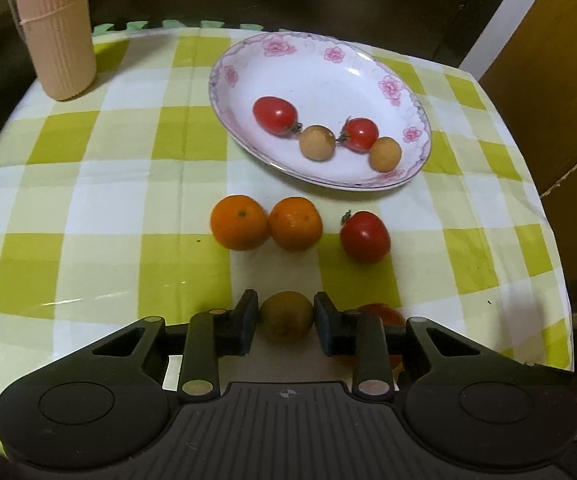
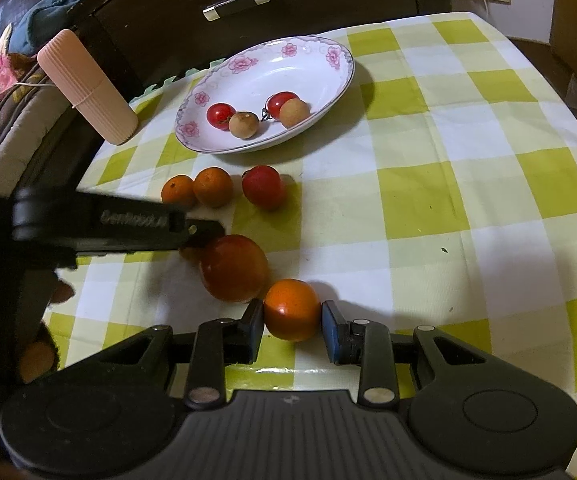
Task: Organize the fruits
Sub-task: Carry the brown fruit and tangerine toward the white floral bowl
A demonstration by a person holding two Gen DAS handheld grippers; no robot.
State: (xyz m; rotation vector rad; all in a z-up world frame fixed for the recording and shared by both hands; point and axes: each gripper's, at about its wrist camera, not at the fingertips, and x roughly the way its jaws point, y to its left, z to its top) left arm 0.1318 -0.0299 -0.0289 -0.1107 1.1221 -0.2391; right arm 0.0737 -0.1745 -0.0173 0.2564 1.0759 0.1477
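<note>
- Holding two fruits at once: our left gripper (image 1: 285, 322) has its pads pressed on a small brownish-green fruit (image 1: 285, 316) low over the checked tablecloth (image 1: 88, 200), and our right gripper (image 2: 292, 326) is clamped on an orange (image 2: 291, 309).
- Watching the big tomato (image 2: 234, 267) now: it sits just beside the orange and right under the left tool, so lifting either fruit could nudge it and send it rolling.
- Both held fruits are round and smooth; a squeeze off-centre could let one pop out, and we'd judge the brownish one the likelier to slip, though the view of its far side is poor.
- Three loose fruits lie between us and the plate (image 1: 312, 60): two oranges (image 1: 266, 222) touching each other and a red tomato (image 1: 365, 236) just beside them. A low carry could clip them.
- The plate holds four pieces near its front edge: two small tomatoes (image 1: 275, 115) and two tan round fruits (image 1: 317, 142). Dropping more in there could knock those about.
- The ribbed pink bottle (image 1: 54, 28) stands well clear at the table's far corner.
</note>
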